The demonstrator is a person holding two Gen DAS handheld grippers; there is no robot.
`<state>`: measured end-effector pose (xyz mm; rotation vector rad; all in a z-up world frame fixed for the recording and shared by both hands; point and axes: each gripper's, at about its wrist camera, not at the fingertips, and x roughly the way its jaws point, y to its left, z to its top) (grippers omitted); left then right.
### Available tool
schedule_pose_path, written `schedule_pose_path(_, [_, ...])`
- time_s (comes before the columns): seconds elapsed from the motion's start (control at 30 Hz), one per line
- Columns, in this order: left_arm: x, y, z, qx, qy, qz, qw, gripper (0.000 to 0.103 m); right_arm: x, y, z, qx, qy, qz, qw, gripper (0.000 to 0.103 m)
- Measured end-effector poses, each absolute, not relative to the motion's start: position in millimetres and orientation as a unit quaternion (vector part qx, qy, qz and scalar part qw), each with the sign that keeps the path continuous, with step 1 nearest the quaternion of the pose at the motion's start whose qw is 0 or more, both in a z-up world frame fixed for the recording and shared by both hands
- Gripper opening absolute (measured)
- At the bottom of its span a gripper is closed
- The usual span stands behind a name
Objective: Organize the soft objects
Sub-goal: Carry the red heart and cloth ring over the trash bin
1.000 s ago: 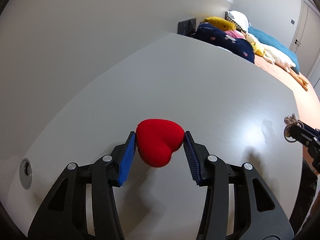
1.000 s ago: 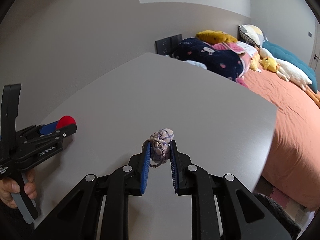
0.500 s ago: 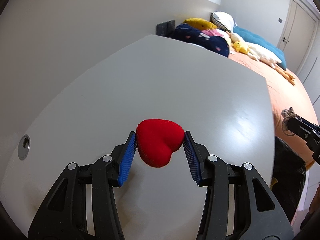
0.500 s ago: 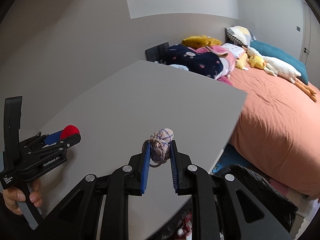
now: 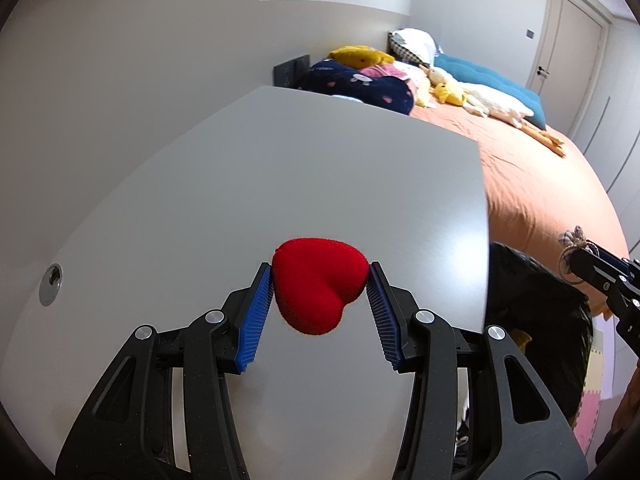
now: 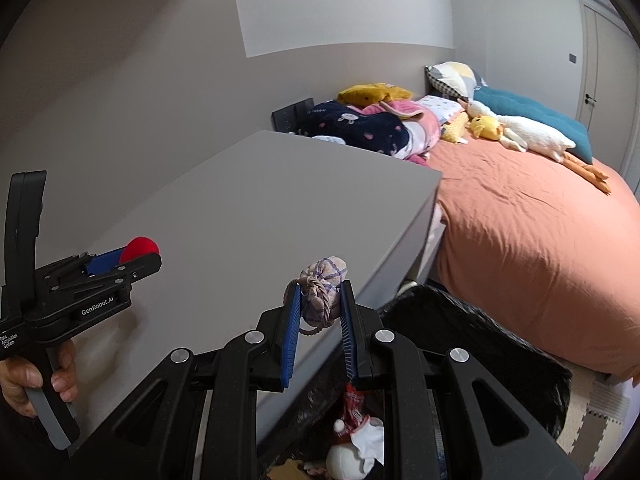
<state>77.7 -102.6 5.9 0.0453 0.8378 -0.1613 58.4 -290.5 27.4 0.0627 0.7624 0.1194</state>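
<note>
My left gripper (image 5: 320, 280) is shut on a red plush heart (image 5: 318, 286), held in the air over the grey table (image 5: 280, 168). In the right wrist view the same gripper (image 6: 136, 256) shows at the left with the red heart (image 6: 140, 248) between its blue pads, a hand on its handle. My right gripper (image 6: 320, 300) is shut on a small checked cloth pouch (image 6: 322, 284) tied with cord. It hangs beyond the table's right edge, above a black bag (image 6: 472, 344). The pouch (image 5: 572, 240) and the right gripper's tip appear at the right edge of the left wrist view.
The black bag (image 5: 536, 300) stands open on the floor between table and bed, with soft toys (image 6: 356, 440) inside. A bed with an orange sheet (image 6: 520, 240) carries pillows, a yellow duck (image 6: 486, 126) and a white goose toy (image 6: 536, 136). A round grommet (image 5: 51, 284) sits in the table's left side.
Both grippers have drawn back and to the right with their loads. The right one has passed from over the table to over the black bag; the grips are unchanged.
</note>
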Motion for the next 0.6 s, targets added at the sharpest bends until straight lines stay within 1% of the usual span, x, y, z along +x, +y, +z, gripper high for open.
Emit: schedule_pose_path(0.6, [33.1,-150.0,-7.8,0.048,0.403,-0.119,0.906,0.047,-2.7,-330.6,15.4,0.049,0.365,0.022,0.929,0.021])
